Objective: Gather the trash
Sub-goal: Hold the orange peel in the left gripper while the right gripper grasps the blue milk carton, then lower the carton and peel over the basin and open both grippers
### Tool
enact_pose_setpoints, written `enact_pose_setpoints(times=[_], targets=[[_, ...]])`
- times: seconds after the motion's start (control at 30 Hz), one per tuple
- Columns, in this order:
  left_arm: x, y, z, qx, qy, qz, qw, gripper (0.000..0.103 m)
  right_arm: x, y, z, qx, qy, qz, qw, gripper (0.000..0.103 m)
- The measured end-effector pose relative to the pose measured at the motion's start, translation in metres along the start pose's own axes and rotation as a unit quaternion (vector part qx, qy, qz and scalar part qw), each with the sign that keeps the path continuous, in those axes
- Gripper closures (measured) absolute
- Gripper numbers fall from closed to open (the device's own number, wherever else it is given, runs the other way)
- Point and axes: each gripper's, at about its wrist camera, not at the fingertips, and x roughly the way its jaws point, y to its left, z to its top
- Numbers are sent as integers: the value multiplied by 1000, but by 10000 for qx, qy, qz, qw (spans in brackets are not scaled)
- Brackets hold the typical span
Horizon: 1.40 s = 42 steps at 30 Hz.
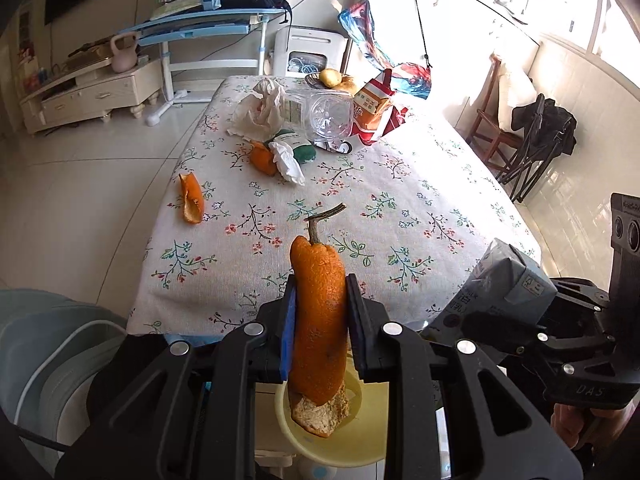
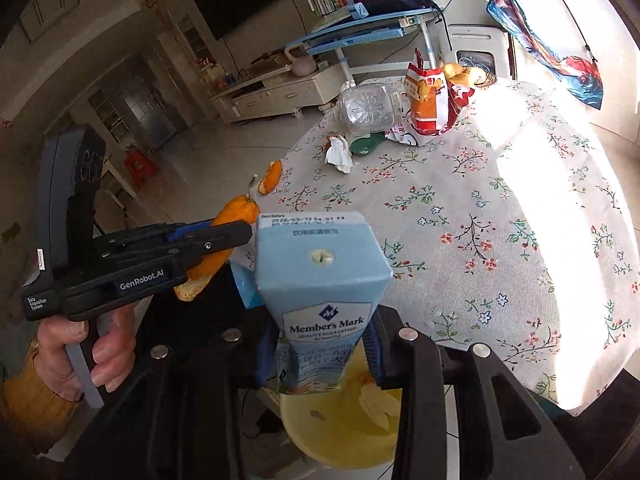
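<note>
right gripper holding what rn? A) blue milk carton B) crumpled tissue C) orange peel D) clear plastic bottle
A: in the right wrist view the right gripper is clamped on the blue milk carton, above the yellow bin; the orange peel is in the left gripper.

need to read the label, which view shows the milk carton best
The right wrist view: the milk carton fills the centre, held in the right tongs, with its punctured top and its front with the brand print facing the camera. The left wrist view shows it only at the right edge, side-on and in shade.
</note>
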Motion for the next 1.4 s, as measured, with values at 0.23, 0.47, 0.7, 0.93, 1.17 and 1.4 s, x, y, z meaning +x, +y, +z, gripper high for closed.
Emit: enact_pose_setpoints(times=[0.23, 0.47, 0.7, 0.93, 1.17, 1.4], targets=[[-14, -6, -20, 50, 60, -93, 9999, 81, 29, 18, -35, -254, 587, -273, 9976, 66], [-17, -14, -45, 125, 241, -126, 9996, 81, 48, 33, -52, -638, 928, -688, 9913, 60], [-15, -16, -58, 93, 400, -125, 9991, 81, 30, 46, -48, -976, 516, -1531, 9820, 30], [-10, -19, -71, 78, 599, -128, 9981, 81, 7, 53, -33, -1202, 18, -2615, 9577, 13], [-6, -25, -81, 124, 736, -178, 9971, 81, -5, 68, -24, -1611, -308, -3516, 9217, 8], [-8, -32, -88, 190, 792, -226, 9964, 81, -17, 80, -23, -1826, -511, -3826, 9042, 8]])
